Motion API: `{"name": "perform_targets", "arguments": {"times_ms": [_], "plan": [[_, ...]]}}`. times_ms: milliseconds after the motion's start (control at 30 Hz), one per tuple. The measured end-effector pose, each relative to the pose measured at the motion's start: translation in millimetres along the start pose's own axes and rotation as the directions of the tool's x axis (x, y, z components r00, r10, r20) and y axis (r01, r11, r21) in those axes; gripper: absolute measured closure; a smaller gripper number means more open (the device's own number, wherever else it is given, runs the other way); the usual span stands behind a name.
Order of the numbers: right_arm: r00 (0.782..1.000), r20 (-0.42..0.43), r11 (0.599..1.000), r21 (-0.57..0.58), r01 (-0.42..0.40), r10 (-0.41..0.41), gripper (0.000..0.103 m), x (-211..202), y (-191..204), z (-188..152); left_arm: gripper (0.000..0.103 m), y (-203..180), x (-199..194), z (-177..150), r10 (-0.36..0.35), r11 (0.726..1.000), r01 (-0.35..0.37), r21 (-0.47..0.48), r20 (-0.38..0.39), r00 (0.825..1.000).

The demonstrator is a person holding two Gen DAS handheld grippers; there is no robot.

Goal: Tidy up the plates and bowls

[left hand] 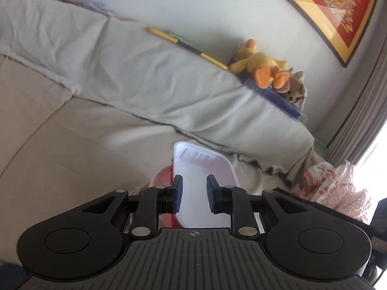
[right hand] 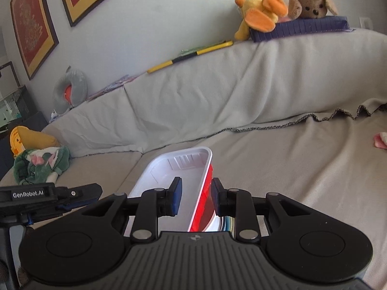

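Note:
A white rectangular plastic tray with red outer sides point(right hand: 180, 169) is held up over the sofa seat. My right gripper point(right hand: 196, 198) is part open, its jaws either side of the tray's right wall, with gaps showing. My left gripper point(left hand: 193, 194) is part open with the tray's white edge point(left hand: 200, 166) between the jaws; contact does not show. Red plastic point(left hand: 164, 176) shows under the tray on the left. A white dish rim and a bluish edge point(right hand: 226, 223) lie under the tray by my right finger. The left gripper body also shows in the right wrist view point(right hand: 48, 197).
A sofa covered with a grey throw point(right hand: 241, 91) fills both views. A yellow duck plush point(right hand: 261, 12) and brown plush point(right hand: 309, 2) lie on a blue cushion on the backrest. Green clothing point(right hand: 41, 166) lies at the left, pink cloth point(left hand: 338, 183) at the right.

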State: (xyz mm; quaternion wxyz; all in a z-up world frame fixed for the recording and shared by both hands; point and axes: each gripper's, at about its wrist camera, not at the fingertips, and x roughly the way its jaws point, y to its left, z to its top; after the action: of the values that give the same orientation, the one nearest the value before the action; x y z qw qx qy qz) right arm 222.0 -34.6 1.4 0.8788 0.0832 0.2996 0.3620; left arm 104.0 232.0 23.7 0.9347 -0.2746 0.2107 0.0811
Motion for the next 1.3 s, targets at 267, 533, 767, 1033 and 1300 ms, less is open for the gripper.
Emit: {"name": "perform_targets", "arguments": {"times_ms": [267,533,767,1033,1300], "plan": [[1.000,-0.003,0.999,-0.048,0.006,-0.006,0.038,-98,24,-46,0.084,-69,-80,-77,-0.005,0.979,0.011,0.206,-0.031,1.000],[0.983,-0.175,0.998,-0.060,0.035,-0.045,0.038,-123,25,-102,0.087,-88,-91,-129,0.092,0.960,-0.056,0.276,-0.122,0.988],[0.972,-0.218,0.994,-0.077,0.071,-0.087,0.038,-123,21,-113,0.087,-85,-91,-136,0.180,0.955,-0.132,0.266,-0.166,0.970],[0.957,-0.276,0.994,-0.087,0.064,-0.086,0.038,-108,18,-120,0.087,-85,-80,-138,0.203,0.948,-0.144,0.285,-0.192,0.960],[0.965,-0.252,0.994,-0.095,0.056,-0.078,0.038,-114,16,-116,0.087,-89,-80,-138,0.193,0.946,-0.133,0.295,-0.184,0.964]]}}
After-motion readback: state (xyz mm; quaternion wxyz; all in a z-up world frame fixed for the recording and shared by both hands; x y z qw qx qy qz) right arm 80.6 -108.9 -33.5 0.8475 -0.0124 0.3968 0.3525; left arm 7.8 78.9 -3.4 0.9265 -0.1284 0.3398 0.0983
